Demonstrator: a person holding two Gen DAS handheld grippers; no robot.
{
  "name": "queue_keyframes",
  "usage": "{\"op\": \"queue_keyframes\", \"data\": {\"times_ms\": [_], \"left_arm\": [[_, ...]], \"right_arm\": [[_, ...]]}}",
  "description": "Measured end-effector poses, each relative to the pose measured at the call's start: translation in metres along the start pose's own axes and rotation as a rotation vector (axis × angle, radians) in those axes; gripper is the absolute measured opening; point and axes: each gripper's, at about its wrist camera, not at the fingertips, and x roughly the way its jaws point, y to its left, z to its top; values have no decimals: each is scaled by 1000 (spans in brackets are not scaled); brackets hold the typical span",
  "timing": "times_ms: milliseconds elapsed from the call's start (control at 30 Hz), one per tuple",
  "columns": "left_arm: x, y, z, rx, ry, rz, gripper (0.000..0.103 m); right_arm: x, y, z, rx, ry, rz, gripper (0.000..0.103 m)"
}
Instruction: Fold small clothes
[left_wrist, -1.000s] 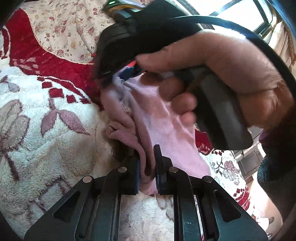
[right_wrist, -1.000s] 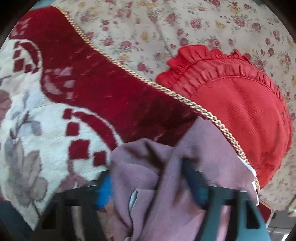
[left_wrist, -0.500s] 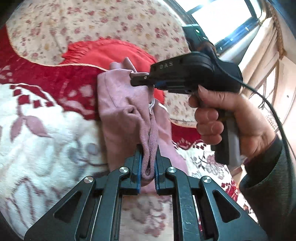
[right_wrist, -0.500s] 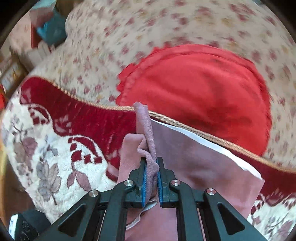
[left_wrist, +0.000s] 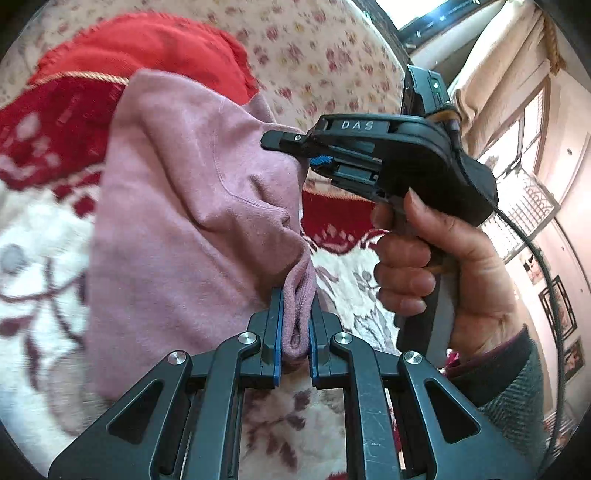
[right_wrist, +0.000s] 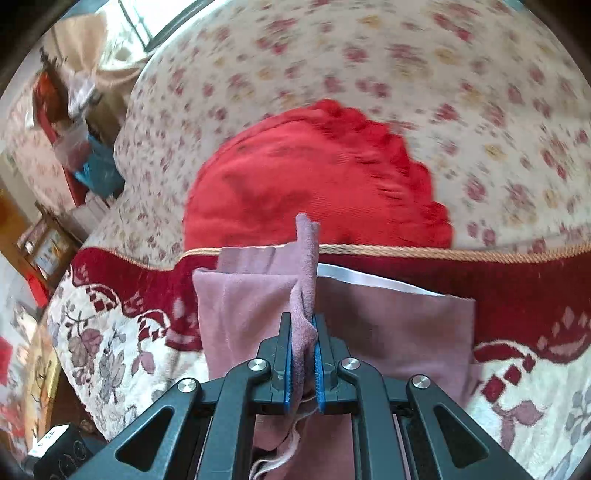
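Note:
A small pink garment hangs lifted above a red and cream patterned blanket. My left gripper is shut on a bunched hem of it at the lower edge. My right gripper shows in the left wrist view, held by a hand and pinching the garment's upper right corner. In the right wrist view my right gripper is shut on a fold of the pink garment, which drapes down over the blanket. A white inner edge shows along the garment's top.
A red ruffled cushion leans on the floral sofa back behind the garment. Shelves and clutter stand to the left of the sofa. Windows and curtains are at the right.
Both grippers have risen and drawn apart, spreading the pink garment out in the air. The right gripper has moved right and further from the left one.

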Motion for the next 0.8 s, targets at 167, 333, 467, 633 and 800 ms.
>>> {"op": "queue_keyframes", "data": {"times_ms": [167, 333, 467, 633, 800], "left_arm": [[42, -2, -4, -23, 64, -32, 9], [59, -14, -1, 0, 76, -68, 9], [59, -18, -13, 16, 95, -66, 9], [62, -20, -18, 13, 110, -57, 9], [68, -23, -27, 7, 158, -61, 23]], "right_arm": [[18, -45, -18, 53, 33, -24, 9], [12, -58, -13, 38, 22, -65, 9], [11, -72, -16, 56, 39, -97, 9], [11, -81, -23, 64, 56, -123, 8], [18, -101, -34, 133, 66, -165, 8]]}}
